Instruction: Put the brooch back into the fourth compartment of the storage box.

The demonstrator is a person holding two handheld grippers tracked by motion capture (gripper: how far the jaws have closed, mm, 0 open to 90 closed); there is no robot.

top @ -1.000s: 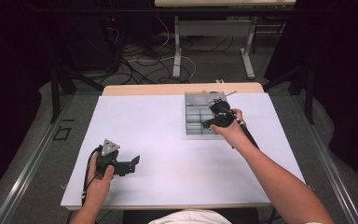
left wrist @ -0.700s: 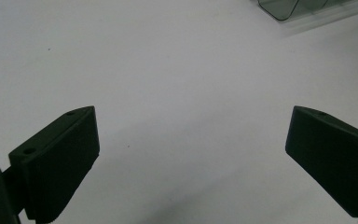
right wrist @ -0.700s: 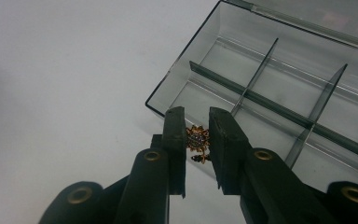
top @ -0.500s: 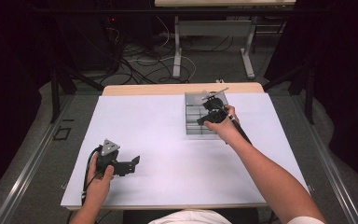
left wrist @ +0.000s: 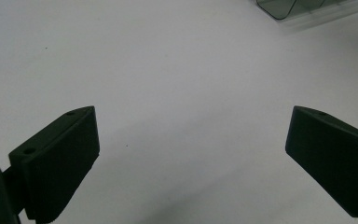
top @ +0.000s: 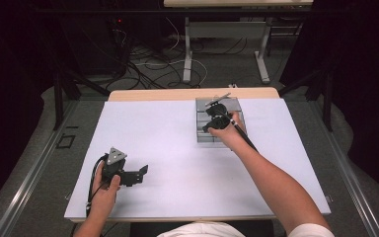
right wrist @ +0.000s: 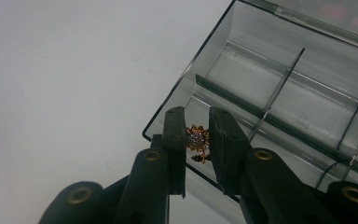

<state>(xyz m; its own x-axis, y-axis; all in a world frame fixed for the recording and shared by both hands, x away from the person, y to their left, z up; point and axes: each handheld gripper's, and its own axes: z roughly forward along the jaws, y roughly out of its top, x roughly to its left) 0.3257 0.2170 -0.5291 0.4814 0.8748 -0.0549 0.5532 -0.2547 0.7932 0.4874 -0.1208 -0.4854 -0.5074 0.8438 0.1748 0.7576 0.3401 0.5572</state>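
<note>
A small gold ornament with a sparkling centre [right wrist: 198, 140] sits between the jaws of my right gripper [right wrist: 196, 114], which is shut on it. The gripper hangs over the near corner of a clear grey compartment box [right wrist: 261, 70]. In the high view that box [top: 238, 104] lies at the back right of the white sheet, with the right gripper [top: 212, 124] above its left side. My left gripper [top: 140, 173] rests low at the front left, open, with nothing between its jaws [left wrist: 191, 114]. A corner of the box [left wrist: 279, 7] shows far off in the left gripper view.
A white sheet [top: 177, 143] covers the wooden table [top: 158, 94]. The box has thin dividers [right wrist: 279, 84] forming several compartments. Beyond the table stand a desk frame [top: 224, 34] and floor cables [top: 143, 64].
The right hand has moved slightly left and farther back over the box. The left hand and its gripper have stayed still.
</note>
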